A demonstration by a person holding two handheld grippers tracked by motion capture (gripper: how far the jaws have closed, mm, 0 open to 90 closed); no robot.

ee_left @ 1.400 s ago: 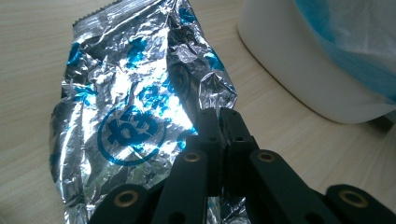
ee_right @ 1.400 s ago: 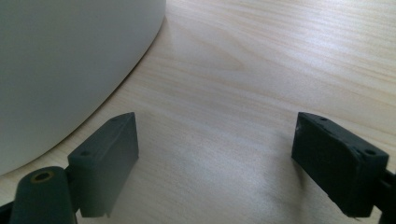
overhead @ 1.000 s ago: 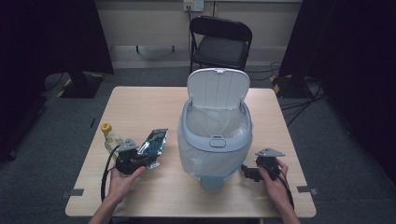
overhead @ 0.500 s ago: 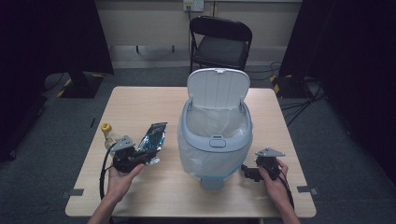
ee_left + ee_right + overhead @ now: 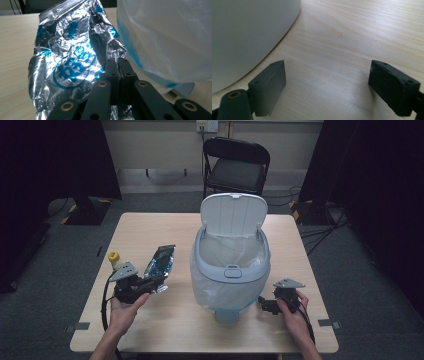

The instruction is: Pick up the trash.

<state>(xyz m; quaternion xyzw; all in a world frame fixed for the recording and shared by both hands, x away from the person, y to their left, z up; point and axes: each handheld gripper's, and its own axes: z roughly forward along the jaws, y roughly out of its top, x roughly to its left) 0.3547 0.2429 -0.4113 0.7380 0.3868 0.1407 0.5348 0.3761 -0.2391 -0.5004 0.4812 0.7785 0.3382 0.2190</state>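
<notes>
Your left tool (image 5: 152,282) is clenched on a crumpled silver foil wrapper (image 5: 160,265) with blue print, a round logo too creased to read, held just left of the bin (image 5: 230,270). Your right tool (image 5: 267,306) rests released right of the bin.
</notes>
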